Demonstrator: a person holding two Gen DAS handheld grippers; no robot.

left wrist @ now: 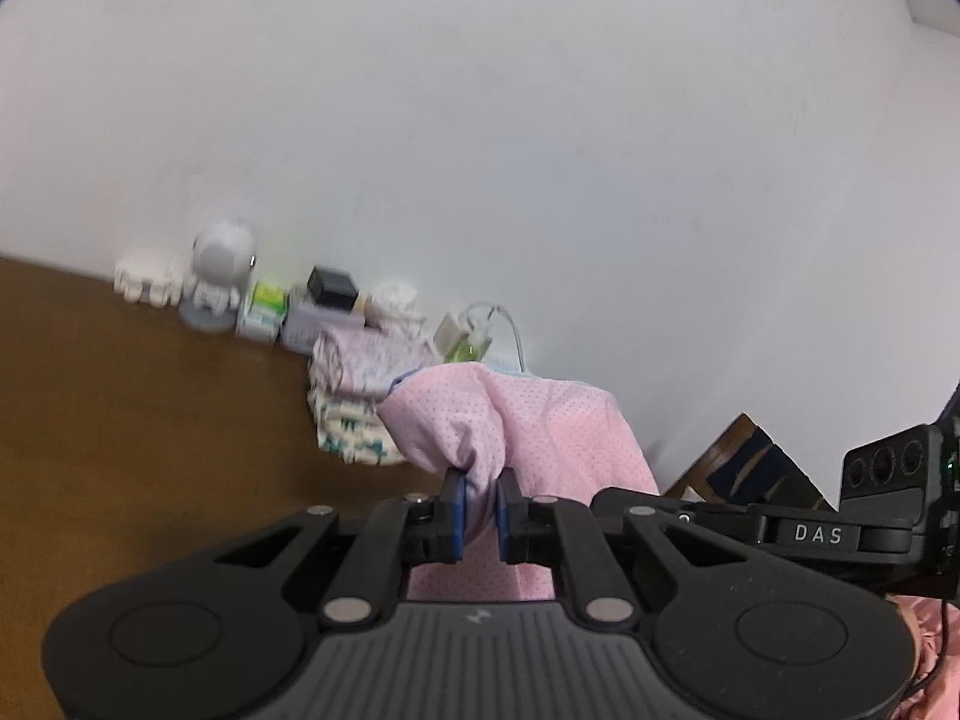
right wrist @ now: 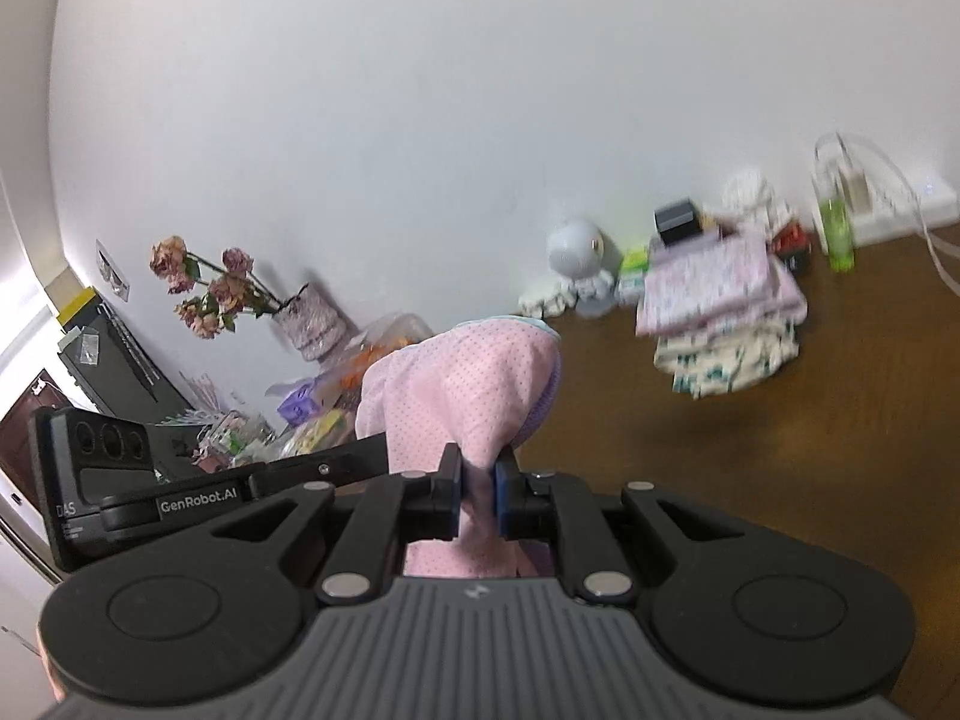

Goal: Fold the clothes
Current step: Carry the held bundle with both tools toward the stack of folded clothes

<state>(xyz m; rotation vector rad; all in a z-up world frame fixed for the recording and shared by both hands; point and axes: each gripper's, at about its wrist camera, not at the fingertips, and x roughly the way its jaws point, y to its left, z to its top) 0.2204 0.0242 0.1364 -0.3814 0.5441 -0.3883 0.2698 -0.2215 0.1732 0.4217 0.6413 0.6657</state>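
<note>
- left gripper [left wrist: 480, 501]: jaws nearly closed, blue pads pinching a bunch of the pink garment [left wrist: 528, 420]; cloth rises in a hump ahead of the fingers and also hangs below them
- right gripper [right wrist: 478, 495]: same, jaws almost shut, clamped on a fold of the pink garment [right wrist: 480, 384]; fabric is dotted mesh with a light blue trim at the top edge
- garment is held up off the brown table [left wrist: 150, 420], between the two grippers; each gripper shows at the side of the other's view
- stack of folded clothes [right wrist: 720, 306] sits on the table near the white wall [right wrist: 420, 120], well apart from the held garment; floral piece on top, cream printed one under
- along the wall: white round figurine [right wrist: 576, 252], small black box [right wrist: 678, 219], green bottle [right wrist: 837, 228]
- dried flowers in a vase [right wrist: 312, 318] at left in the right wrist view, clutter beside it
- background blurred, small items hard to tell
</note>
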